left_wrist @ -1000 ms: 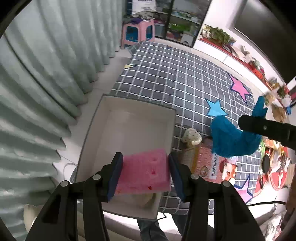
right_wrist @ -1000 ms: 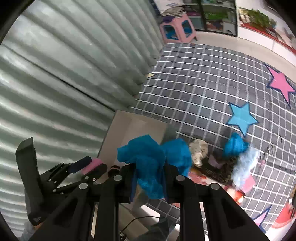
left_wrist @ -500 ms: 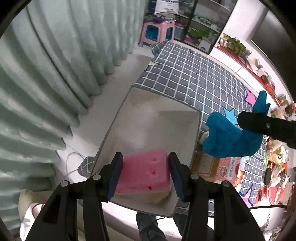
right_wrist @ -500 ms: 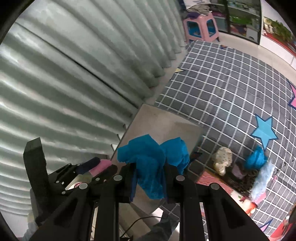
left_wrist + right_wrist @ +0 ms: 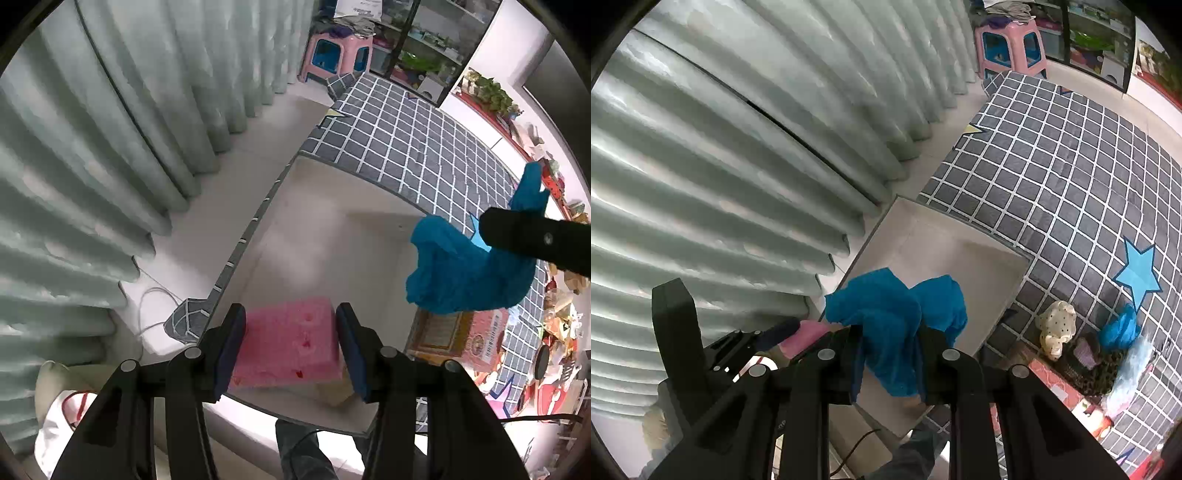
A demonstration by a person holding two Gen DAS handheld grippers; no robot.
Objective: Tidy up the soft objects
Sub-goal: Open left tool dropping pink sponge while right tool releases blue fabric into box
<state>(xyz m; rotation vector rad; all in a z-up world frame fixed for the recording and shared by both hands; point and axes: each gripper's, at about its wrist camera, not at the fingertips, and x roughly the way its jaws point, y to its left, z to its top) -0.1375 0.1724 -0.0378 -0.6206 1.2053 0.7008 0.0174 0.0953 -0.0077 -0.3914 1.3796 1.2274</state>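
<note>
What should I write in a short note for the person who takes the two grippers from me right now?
Left gripper: shut on the pink sponge, held over the near end of the white box.
Right gripper: shut on the blue cloth, also over the box.
The box sits at the edge of the checked mat, beside the curtain. A tan item shows under the sponge; I cannot tell what it is.
Done: both items picked up and brought to the box.
Left: release both into the box, then probably fetch the spotted cream item and the small blue item on the mat.
</note>
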